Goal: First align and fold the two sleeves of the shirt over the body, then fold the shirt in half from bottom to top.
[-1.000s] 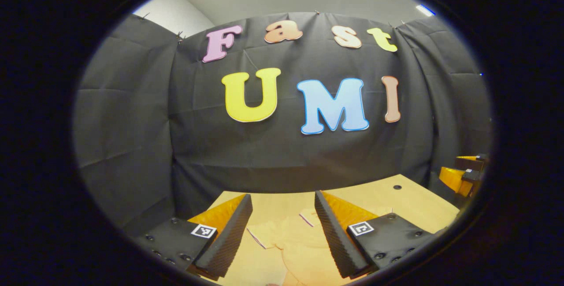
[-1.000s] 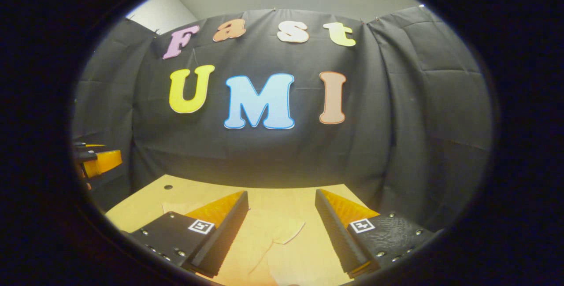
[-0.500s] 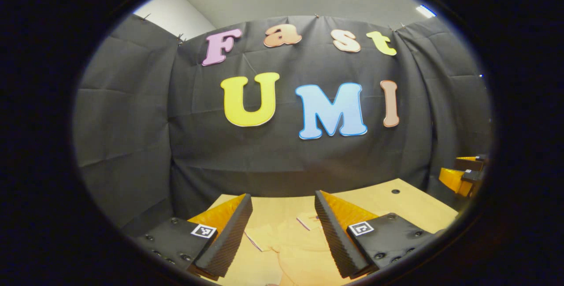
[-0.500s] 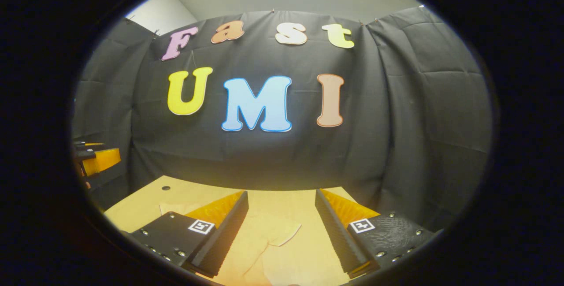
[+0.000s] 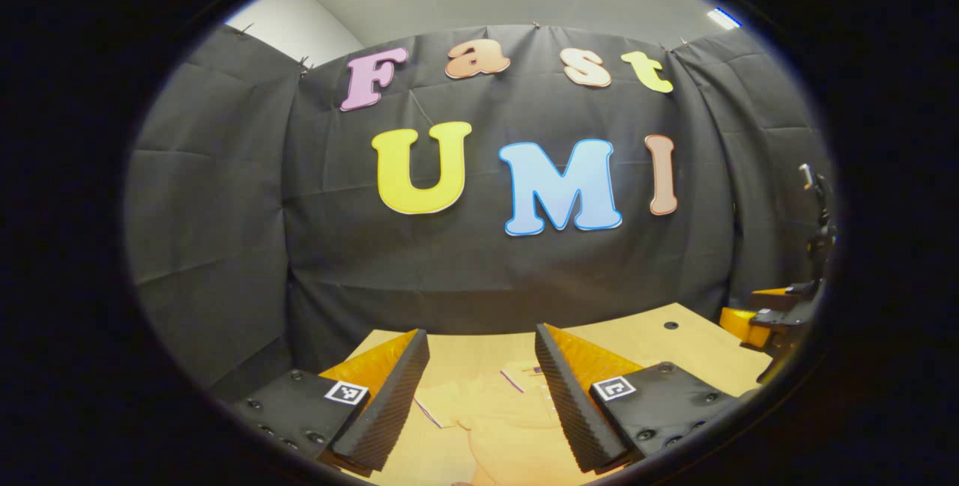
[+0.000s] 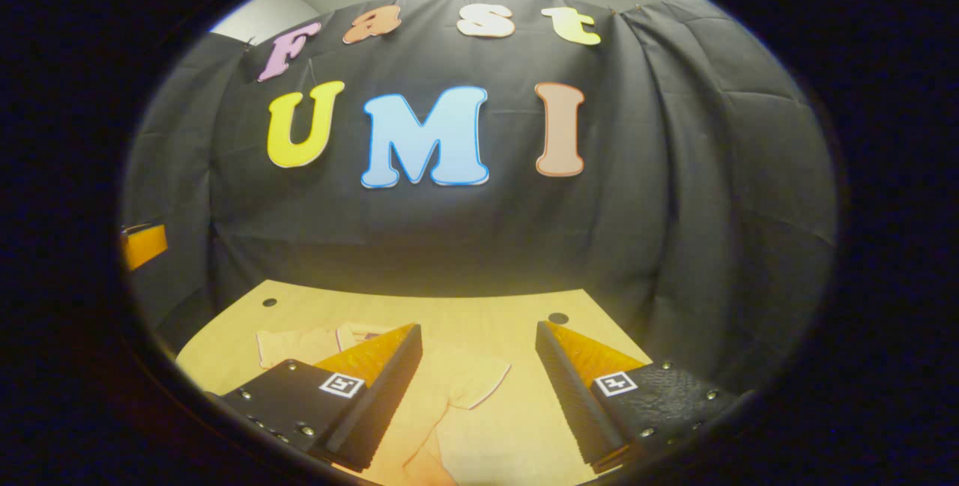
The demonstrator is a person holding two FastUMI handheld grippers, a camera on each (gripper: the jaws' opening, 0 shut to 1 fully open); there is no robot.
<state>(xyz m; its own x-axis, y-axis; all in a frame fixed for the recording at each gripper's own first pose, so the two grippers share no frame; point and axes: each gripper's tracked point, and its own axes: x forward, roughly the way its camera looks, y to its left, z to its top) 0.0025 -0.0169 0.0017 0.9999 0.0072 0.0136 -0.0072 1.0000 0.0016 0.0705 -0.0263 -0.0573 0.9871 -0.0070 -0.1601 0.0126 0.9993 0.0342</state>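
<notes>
The black cloth wall [image 6: 674, 194] stands behind a pale wooden table [image 6: 487, 314], and on this table the shirt [image 6: 449, 389] lies flat, the same light colour as the wood. Your right gripper [image 6: 479, 389] now looks down more than half a second ago: the wall has moved up in the right gripper view and more of the table shows, with a second hole [image 6: 558, 318] near the far edge. Its jaws are wide apart and hold nothing; one short sleeve [image 6: 479, 385] lies between them, not folded.

Your left gripper [image 5: 479, 389] has almost not moved. Its jaws are also wide open and empty, above the shirt's collar [image 5: 524, 377]. In the left gripper view, the other gripper at the right edge [image 5: 764, 314] sits lower than before.
</notes>
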